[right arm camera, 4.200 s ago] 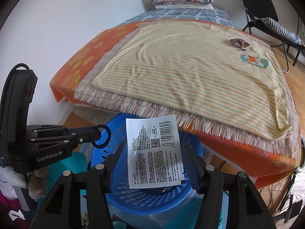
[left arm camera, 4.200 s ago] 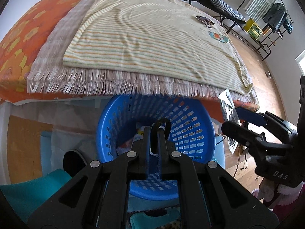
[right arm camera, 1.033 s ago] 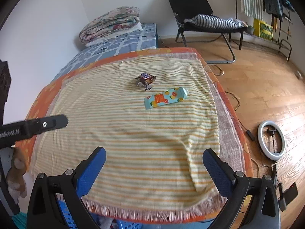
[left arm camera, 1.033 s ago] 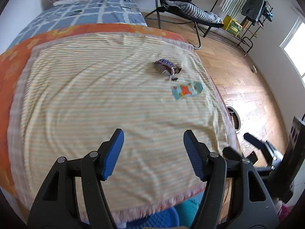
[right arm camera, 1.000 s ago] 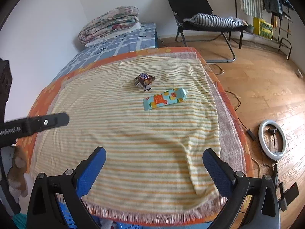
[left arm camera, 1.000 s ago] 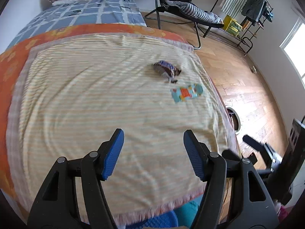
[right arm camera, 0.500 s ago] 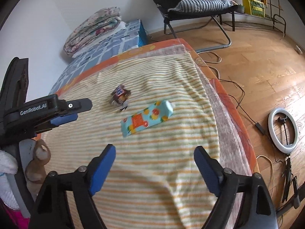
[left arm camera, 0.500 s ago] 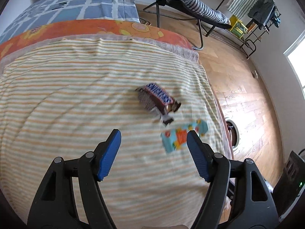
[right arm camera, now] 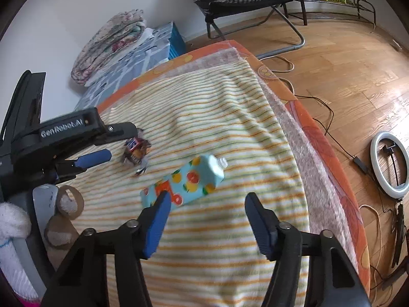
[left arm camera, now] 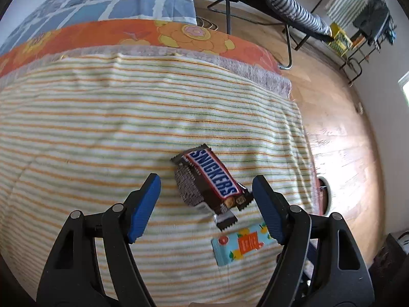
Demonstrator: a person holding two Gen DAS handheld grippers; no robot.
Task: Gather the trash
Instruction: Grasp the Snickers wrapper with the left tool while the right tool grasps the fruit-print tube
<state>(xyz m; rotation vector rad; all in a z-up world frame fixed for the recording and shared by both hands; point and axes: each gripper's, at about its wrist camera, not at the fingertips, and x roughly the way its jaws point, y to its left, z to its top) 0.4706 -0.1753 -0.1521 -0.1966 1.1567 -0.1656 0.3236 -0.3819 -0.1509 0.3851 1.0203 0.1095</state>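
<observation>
Left wrist view: my left gripper [left arm camera: 205, 188] has just been widening its jaws, and they stand spread on either side of the Snickers wrapper [left arm camera: 208, 180] — pads clear of it, nothing pinched. The wrapper lies crumpled on the striped blanket [left arm camera: 102, 128], with the small juice carton [left arm camera: 241, 243] just beside it. My right gripper [right arm camera: 205, 206] has just been narrowing its jaws, yet they are still apart above the carton's near end — its left fingertip [right arm camera: 162, 204] overlaps the carton in view; whether it touches I cannot tell.
</observation>
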